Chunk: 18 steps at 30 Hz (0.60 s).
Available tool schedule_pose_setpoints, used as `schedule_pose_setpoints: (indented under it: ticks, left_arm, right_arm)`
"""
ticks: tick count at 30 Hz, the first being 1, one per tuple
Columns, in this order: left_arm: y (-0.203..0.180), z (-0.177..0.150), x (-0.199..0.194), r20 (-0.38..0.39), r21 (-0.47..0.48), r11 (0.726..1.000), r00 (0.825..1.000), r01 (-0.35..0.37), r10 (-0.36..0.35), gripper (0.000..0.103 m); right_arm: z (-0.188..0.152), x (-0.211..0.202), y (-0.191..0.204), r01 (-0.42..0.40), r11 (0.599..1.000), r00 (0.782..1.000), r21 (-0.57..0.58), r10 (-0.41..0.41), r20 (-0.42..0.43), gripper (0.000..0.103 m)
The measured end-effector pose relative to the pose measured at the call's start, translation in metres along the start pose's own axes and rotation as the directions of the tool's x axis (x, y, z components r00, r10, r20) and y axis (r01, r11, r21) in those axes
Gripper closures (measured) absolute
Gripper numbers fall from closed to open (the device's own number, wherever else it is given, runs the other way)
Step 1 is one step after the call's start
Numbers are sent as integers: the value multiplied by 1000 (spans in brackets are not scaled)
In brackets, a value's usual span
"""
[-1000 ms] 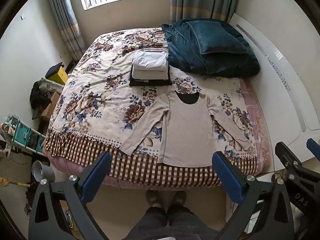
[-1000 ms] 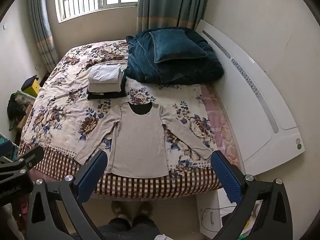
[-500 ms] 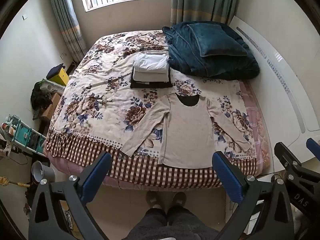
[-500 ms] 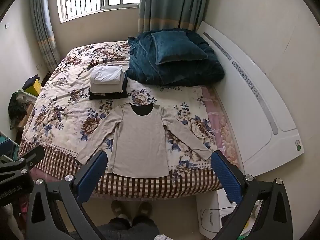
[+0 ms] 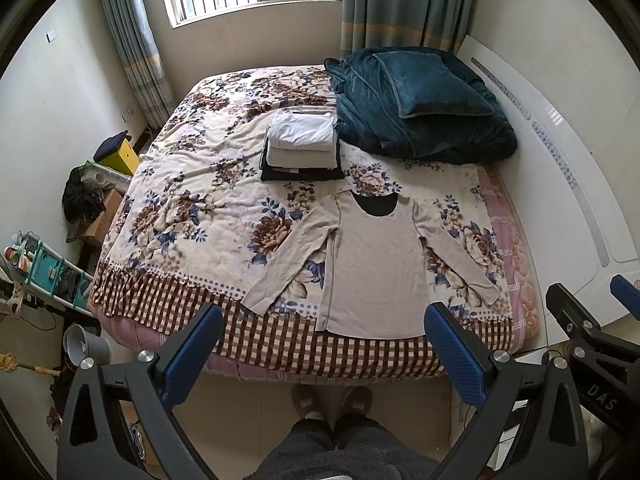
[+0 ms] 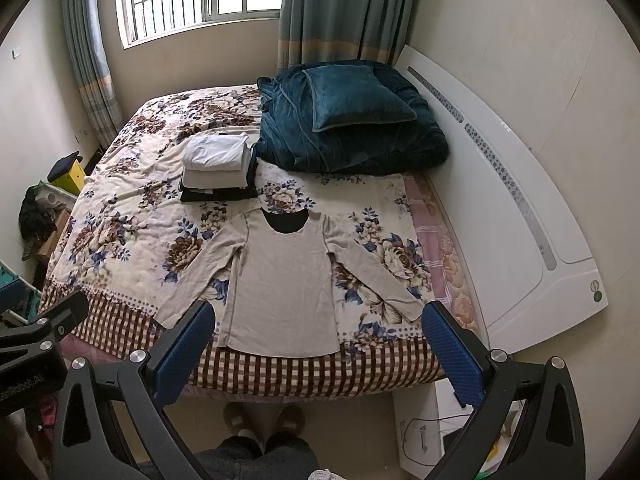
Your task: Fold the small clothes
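The beige long-sleeved top point(image 5: 374, 264) lies flat, front up, at the foot edge of the bed point(image 5: 180, 184), both sleeves angled outward, hem just at the checked border of the floral quilt point(image 5: 168, 216). Above it, a stack of folded clothes point(image 5: 300, 146) sits near the dark teal blanket point(image 5: 420, 112).

The left claw point(image 5: 322, 340) hangs high over the bed's foot, jaws wide apart and empty. The right claw point(image 6: 316, 340) does the same, jaws spread, gripping nothing. Both are well apart from the fabric.

Now the risks. That hem sits right at the mattress edge, so a tug toward the person could drag the top over the side and onto the floor. The quilt underneath is soft and rumpled; a claw that bites too deep may pinch quilt along with the sleeve and lift both. Grab only one layer at the cuff and the sleeve can twist as it crosses the body, leaving a crooked fold. The right sleeve point(image 6: 372, 280) lies close to the pink mattress border, so a reach there may overshoot. And the folded stack is near the collar; a sweeping fold upward might nudge it.
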<state>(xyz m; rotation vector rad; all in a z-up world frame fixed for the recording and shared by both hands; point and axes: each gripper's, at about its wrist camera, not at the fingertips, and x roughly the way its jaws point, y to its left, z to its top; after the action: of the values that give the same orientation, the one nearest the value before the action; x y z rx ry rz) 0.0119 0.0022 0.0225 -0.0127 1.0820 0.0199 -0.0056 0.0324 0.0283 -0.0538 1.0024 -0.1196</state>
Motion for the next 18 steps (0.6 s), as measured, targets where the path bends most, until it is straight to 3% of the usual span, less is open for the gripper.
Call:
schedule_pose_setpoints:
  ticks: [18]
  left_arm:
    - [-2,2,-5,9,-1,1000,1000,3,-3,0]
  right_arm:
    - [-1,-1,2,0,1000,1000,1,0,2,0]
